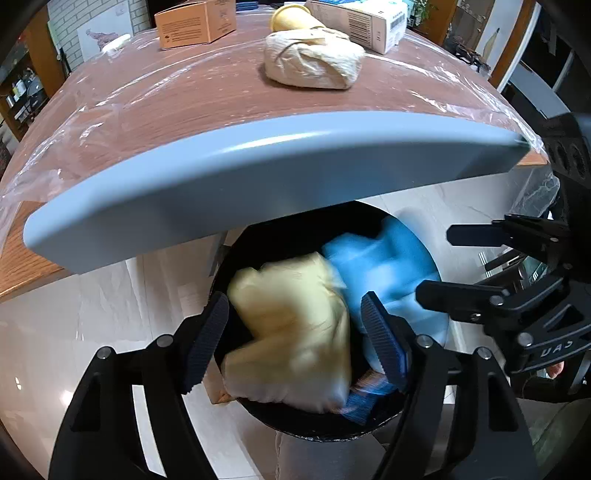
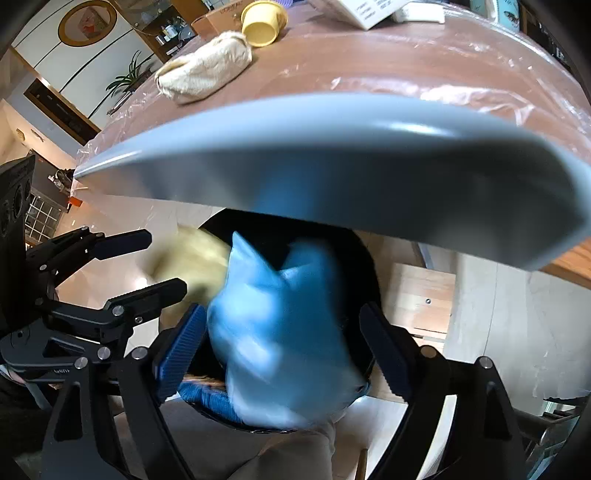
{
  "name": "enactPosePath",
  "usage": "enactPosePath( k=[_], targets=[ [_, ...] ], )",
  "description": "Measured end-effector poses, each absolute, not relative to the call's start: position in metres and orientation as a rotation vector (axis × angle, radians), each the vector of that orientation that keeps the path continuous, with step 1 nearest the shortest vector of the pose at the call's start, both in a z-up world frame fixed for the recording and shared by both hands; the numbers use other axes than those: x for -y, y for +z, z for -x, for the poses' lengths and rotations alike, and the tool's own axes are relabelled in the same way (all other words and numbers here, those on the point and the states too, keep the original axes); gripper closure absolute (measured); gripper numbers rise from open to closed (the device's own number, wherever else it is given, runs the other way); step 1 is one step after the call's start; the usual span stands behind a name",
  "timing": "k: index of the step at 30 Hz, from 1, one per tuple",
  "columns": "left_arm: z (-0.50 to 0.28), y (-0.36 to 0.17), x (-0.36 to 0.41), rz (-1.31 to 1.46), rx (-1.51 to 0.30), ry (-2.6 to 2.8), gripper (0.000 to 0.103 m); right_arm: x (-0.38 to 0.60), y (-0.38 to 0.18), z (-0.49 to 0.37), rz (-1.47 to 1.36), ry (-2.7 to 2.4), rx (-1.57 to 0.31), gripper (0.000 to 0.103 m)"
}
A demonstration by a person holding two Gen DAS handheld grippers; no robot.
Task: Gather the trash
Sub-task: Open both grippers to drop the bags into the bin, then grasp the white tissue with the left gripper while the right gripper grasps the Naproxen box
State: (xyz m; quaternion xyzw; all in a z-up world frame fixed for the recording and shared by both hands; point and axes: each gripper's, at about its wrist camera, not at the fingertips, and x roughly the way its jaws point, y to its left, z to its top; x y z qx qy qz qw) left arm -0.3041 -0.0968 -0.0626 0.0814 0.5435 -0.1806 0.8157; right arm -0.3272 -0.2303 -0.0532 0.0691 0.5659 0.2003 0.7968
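A black round bin [image 1: 258, 413] stands on the floor below the table edge; it also shows in the right wrist view [image 2: 365, 266]. A yellow bag [image 1: 291, 332], blurred, is over the bin mouth between the open fingers of my left gripper [image 1: 295, 339]. A blue bag [image 2: 280, 343], also blurred, is between the open fingers of my right gripper [image 2: 284, 350]. Neither gripper visibly touches its bag. The blue bag [image 1: 391, 269] and right gripper [image 1: 436, 266] appear in the left wrist view, the left gripper [image 2: 162, 262] and yellow bag [image 2: 188, 262] in the right wrist view.
A grey tray [image 1: 258, 177] overhangs the table edge above the bin. On the plastic-covered table [image 1: 166, 107] lie a cream cloth bundle [image 1: 314, 59], a yellow cup [image 1: 291, 18], a brown box [image 1: 192, 22] and a white box [image 1: 365, 22].
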Motion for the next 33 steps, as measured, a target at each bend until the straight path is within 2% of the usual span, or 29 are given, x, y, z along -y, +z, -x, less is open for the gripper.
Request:
enactPosePath(
  k=[6, 10, 12, 15, 18, 20, 22, 25, 28, 33],
  targets=[
    [0.308, -0.051, 0.088, -0.158, -1.15, -0.385, 0.028, 0.238, -0.033, 0.343, -0.103, 0.422, -1.179, 0.019],
    [0.319, -0.028, 0.081, -0.143, -1.114, -0.408, 0.028, 0.248, 0.008, 0.362, -0.012, 0.404, -1.08, 0.019],
    [0.324, -0.008, 0.076, -0.111, -1.071, -0.438, 0.028, 0.256, 0.033, 0.364, 0.014, 0.389, -1.01, 0.015],
    [0.327, 0.021, 0.069, -0.061, -0.986, -0.453, 0.016, 0.266, 0.074, 0.366, 0.038, 0.344, -0.862, 0.007],
    [0.323, 0.052, 0.062, 0.002, -0.868, -0.429, 0.003, 0.272, 0.106, 0.359, 0.043, 0.305, -0.714, 0.004],
    [0.319, 0.067, 0.058, 0.053, -0.774, -0.393, 0.002, 0.276, 0.122, 0.353, 0.024, 0.276, -0.589, 0.004],
    [0.309, 0.077, 0.056, 0.095, -0.73, -0.367, 0.002, 0.278, 0.129, 0.329, -0.01, 0.314, -0.614, 0.004],
    [0.285, 0.079, 0.066, 0.087, -0.768, -0.414, 0.002, 0.272, 0.126, 0.297, 0.029, 0.289, -0.682, 0.004],
    [0.271, 0.073, 0.086, -0.022, -0.776, -0.429, 0.002, 0.252, 0.114, 0.268, 0.19, 0.22, -0.691, 0.004],
    [0.251, 0.051, 0.111, -0.144, -0.821, -0.466, 0.002, 0.235, 0.086, 0.231, 0.29, 0.24, -0.749, 0.004]
  ],
)
